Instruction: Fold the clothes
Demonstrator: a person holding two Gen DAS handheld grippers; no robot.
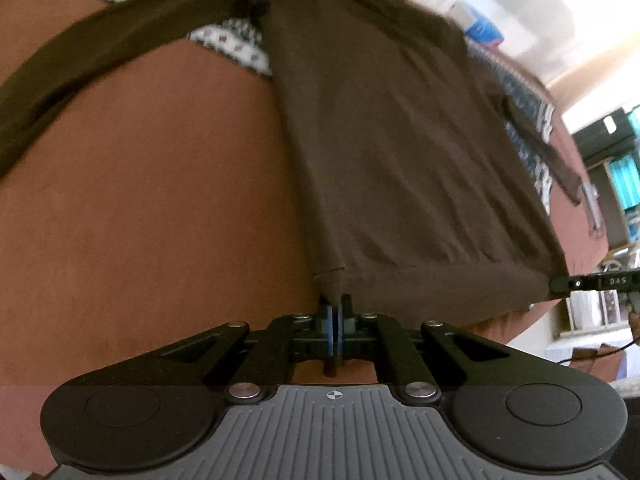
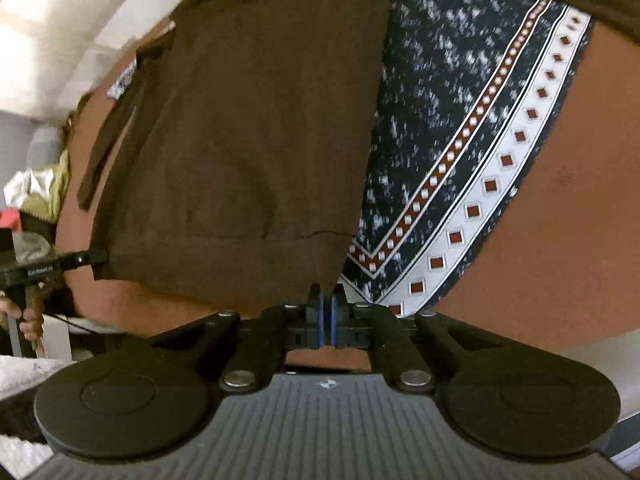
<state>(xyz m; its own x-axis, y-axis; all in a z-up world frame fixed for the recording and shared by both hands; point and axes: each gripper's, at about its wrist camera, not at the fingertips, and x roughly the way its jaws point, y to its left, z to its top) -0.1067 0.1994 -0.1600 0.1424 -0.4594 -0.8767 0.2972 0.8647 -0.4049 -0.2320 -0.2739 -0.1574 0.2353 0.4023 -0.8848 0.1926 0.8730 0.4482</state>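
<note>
- Left wrist view: the far gripper [image 1: 560,283] reads "DAS". The left gripper [image 1: 335,307] has its jaws pinching one bottom hem corner of the brown garment [image 1: 400,152], which spreads over the rust-brown bed [image 1: 160,220].
- Right wrist view: the right gripper [image 2: 327,294] has its jaws clamped on the opposite hem corner of the brown garment [image 2: 248,128], beside a patterned cloth [image 2: 460,140]; the other gripper's lettering is unreadable.

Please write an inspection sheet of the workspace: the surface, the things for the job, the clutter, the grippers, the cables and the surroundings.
Surface: rust-brown bed cover, bare at the near side.
Job's things: brown sweater spread flat, hem nearest, one sleeve stretched out sideways.
Clutter: patterned cloth, dark blue with a white diamond border, lying partly under the sweater.
Grippers: left gripper shut on one hem corner; right gripper shut on the opposite hem corner.
Cables: a thin dark cord near the right gripper's handle.
Surroundings: blurred; pale wall, a pile of assorted items beside the bed.
</note>
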